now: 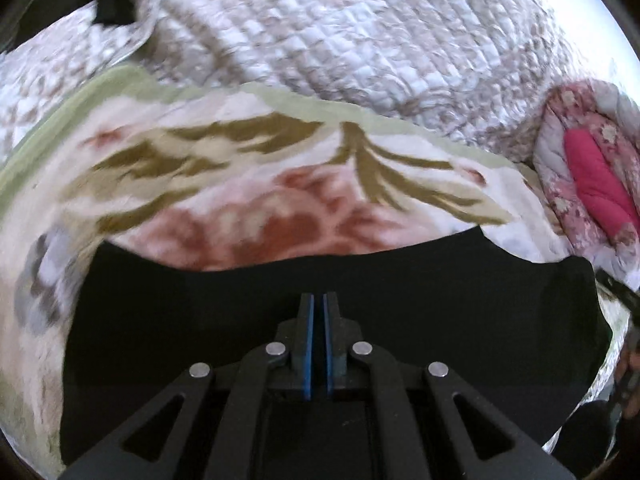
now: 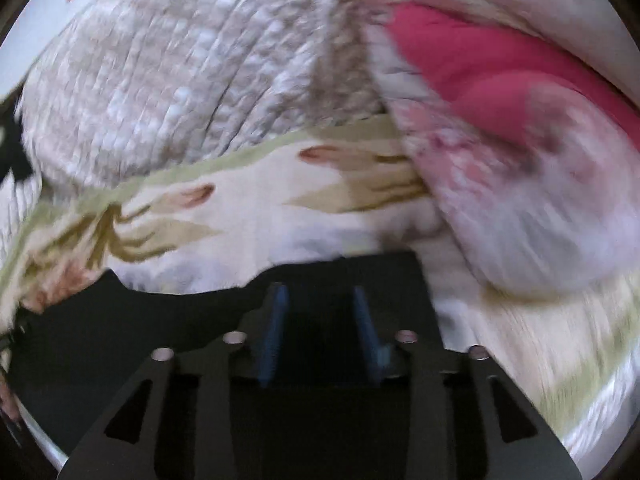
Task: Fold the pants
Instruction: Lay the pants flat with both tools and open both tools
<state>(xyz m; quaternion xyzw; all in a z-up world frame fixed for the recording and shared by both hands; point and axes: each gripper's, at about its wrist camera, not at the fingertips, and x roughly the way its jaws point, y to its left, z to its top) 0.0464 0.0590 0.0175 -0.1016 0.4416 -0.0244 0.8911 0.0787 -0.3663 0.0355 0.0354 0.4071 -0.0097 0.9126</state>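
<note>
The black pants (image 1: 280, 320) lie spread on a floral blanket (image 1: 240, 184) over the bed, just below both grippers, with a quilted white cover (image 1: 340, 40) bunched beyond and a pink padded bundle (image 1: 596, 184) off to the right. The left gripper (image 1: 318, 300) has its blue-padded jaws nearly together (whether any cloth sits between them I cannot tell). The right gripper (image 2: 320, 292) holds its jaws wide apart over the pants' edge (image 2: 360, 268), gripping nothing; that view is blurred.
</note>
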